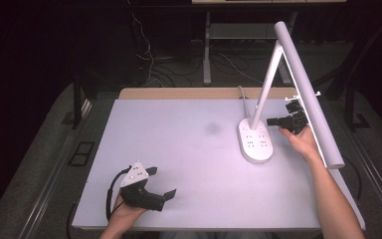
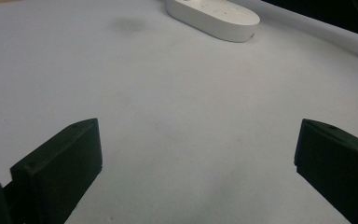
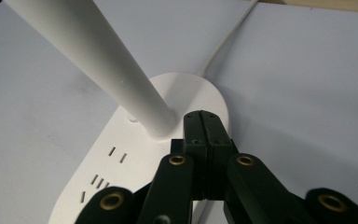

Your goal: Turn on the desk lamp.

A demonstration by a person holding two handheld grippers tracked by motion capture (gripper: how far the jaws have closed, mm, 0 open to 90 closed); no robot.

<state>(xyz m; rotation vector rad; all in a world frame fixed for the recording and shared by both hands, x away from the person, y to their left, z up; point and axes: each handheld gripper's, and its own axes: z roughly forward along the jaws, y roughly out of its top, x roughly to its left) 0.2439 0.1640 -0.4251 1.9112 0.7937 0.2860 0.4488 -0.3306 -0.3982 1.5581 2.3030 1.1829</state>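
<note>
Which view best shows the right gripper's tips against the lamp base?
The right gripper view: the right gripper, jaws together, sits over the lamp base beside the post. The high view shows it small and far; the left gripper view catches just the base's end.

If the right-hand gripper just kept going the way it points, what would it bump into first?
Most likely the lamp base: the right gripper, jaws shut, already has its tips over the base beside the lamp's white stem. Whether they touch yet is unclear.
</note>
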